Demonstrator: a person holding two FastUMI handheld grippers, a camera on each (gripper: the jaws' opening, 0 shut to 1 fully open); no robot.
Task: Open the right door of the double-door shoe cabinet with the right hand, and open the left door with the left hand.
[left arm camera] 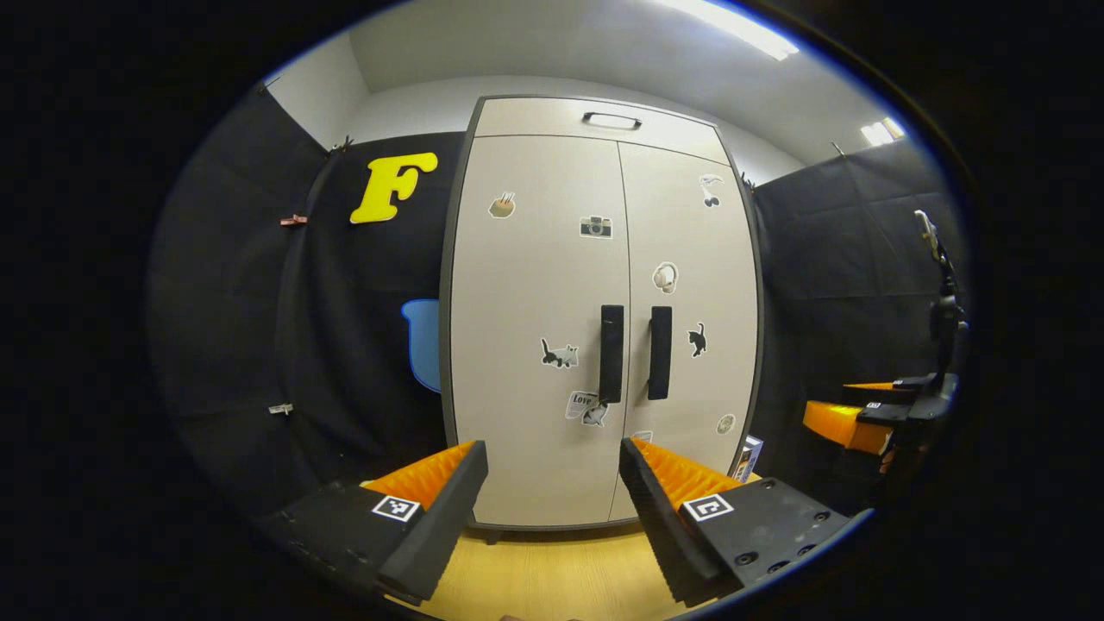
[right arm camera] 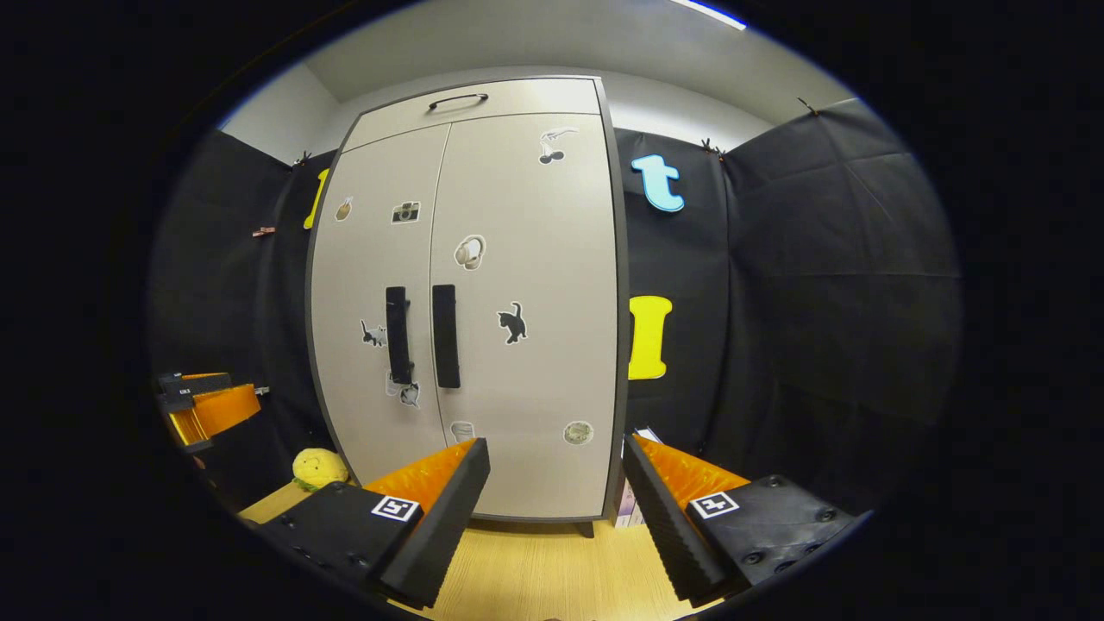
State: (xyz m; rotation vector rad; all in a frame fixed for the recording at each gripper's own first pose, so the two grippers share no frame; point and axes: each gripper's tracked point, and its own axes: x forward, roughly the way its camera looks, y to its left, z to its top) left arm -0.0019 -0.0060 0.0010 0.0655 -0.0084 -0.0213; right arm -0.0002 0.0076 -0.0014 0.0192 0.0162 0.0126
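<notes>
A pale double-door shoe cabinet point(left arm camera: 535, 285) point(right arm camera: 517, 259) with stickers stands straight ahead, both doors closed. Two dark vertical handles meet at the centre seam: the left door's handle point(left arm camera: 611, 354) point(right arm camera: 397, 335) and the right door's handle point(left arm camera: 660, 352) point(right arm camera: 445, 336). My left gripper point(left arm camera: 553, 457) is open, held back from the cabinet, roughly in line with the left door. In the right gripper view my right gripper point(right arm camera: 556, 455) is open too, facing the right door from a distance. Each gripper also appears off to the side in the other view, the right one point(left arm camera: 862, 414) and the left one point(right arm camera: 203, 405).
The cabinet stands on a light wooden floor point(left arm camera: 552, 578). A top drawer with a handle point(left arm camera: 611, 120) sits above the doors. A yellow plush toy point(right arm camera: 319, 468) lies at the cabinet's lower left, and a small box point(left arm camera: 749, 457) point(right arm camera: 628, 504) leans at its lower right. Black cloth walls close in both sides.
</notes>
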